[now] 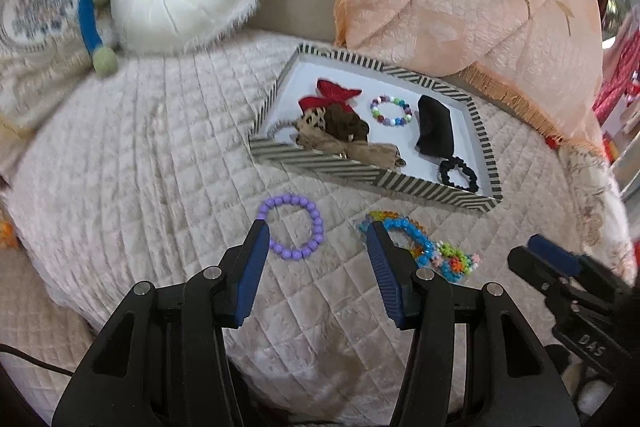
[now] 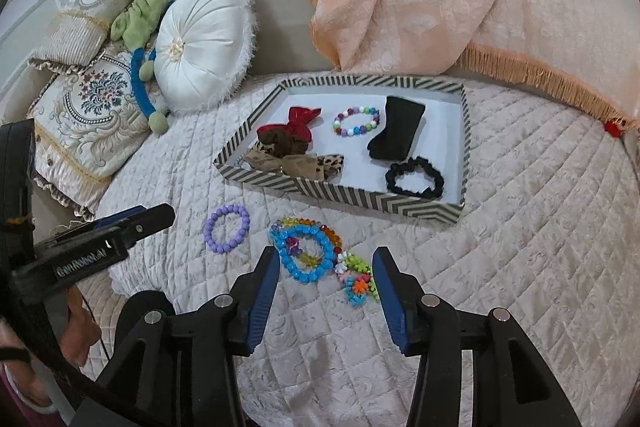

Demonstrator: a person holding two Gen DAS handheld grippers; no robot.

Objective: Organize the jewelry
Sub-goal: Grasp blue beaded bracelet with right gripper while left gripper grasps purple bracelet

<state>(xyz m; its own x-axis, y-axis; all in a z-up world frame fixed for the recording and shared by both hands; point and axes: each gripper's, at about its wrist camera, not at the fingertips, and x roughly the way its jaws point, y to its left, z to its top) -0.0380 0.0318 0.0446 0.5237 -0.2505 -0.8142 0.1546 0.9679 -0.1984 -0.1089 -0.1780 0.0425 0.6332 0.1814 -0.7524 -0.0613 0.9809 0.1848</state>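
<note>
Beaded lilac bracelet (image 1: 292,227) lies ring-shaped on quilted bedspread (image 1: 160,167); both grippers (image 1: 316,239) (image 2: 326,267) gape, gripping nothing.

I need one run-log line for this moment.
left hand-held gripper: open, at purple bracelet | right hand-held gripper: open, over blue bracelet | tray: partly filled

Both grippers pointed steeply downward side by side, the left gripper (image 1: 316,231) with its jaws spread wide and empty, the right gripper (image 2: 326,259) parted somewhat less, gripping nothing.
</note>
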